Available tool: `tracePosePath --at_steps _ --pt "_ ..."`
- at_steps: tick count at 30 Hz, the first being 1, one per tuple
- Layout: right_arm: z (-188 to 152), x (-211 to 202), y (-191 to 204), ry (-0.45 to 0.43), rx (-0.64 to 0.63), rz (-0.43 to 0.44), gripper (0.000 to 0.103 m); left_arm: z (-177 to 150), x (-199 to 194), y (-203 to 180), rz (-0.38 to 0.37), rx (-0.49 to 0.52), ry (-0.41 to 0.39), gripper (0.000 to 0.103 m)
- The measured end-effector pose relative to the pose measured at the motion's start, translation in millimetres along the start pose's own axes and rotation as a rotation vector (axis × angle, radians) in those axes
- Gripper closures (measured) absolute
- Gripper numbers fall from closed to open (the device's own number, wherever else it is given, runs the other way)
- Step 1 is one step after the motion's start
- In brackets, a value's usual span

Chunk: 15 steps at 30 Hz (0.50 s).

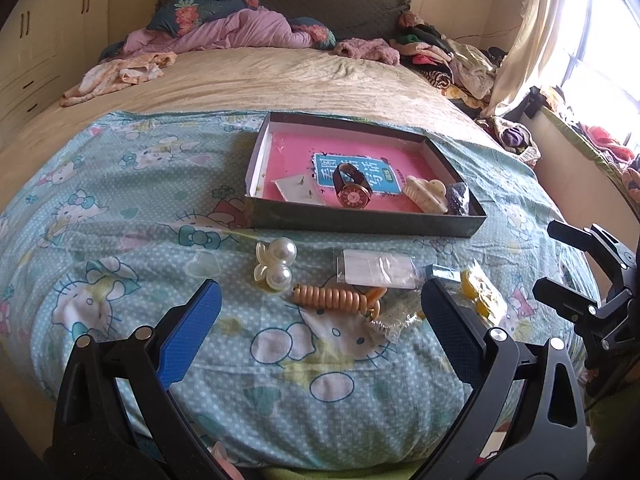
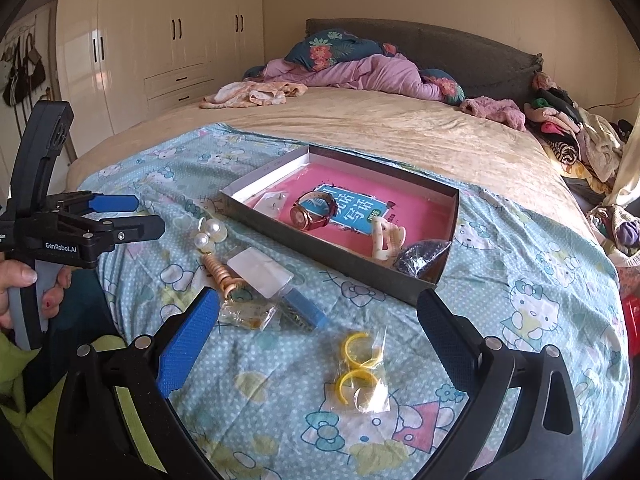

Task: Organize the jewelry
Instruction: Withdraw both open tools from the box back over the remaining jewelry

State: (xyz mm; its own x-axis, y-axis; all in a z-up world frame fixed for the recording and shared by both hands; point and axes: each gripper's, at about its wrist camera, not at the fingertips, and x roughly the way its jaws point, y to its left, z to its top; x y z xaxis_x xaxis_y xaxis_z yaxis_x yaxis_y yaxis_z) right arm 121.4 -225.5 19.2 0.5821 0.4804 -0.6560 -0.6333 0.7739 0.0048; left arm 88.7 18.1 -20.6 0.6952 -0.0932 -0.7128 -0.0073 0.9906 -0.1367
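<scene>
Ahead of both grippers, a shallow box (image 1: 360, 222) on a Hello Kitty sheet (image 1: 120, 240), holding a wristwatch (image 1: 352, 190), a cream hair claw (image 1: 426, 196) and a dark sparkly piece (image 1: 458, 199). Nearer, just beyond the left gripper (image 1: 320, 308), spread wide and empty: pearl clip (image 1: 278, 266), coiled orange hair tie (image 1: 332, 298), clear packet (image 1: 376, 270). Between the parted, empty fingers of the right gripper (image 2: 320, 316): bagged yellow hoop earrings (image 2: 360, 368).
</scene>
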Motion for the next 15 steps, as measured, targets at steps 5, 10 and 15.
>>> tracePosePath --at_steps 5,10,15 --pt "-7 8 -3 0.030 -0.007 -0.009 0.005 -12 12 -2 0.000 0.005 0.047 0.010" --pt "-14 18 -4 0.056 -0.020 -0.016 0.005 -24 25 -10 -0.018 0.020 0.098 0.010" --pt "-19 27 -10 0.075 -0.021 -0.020 0.005 -34 38 -20 -0.042 0.051 0.148 0.010"
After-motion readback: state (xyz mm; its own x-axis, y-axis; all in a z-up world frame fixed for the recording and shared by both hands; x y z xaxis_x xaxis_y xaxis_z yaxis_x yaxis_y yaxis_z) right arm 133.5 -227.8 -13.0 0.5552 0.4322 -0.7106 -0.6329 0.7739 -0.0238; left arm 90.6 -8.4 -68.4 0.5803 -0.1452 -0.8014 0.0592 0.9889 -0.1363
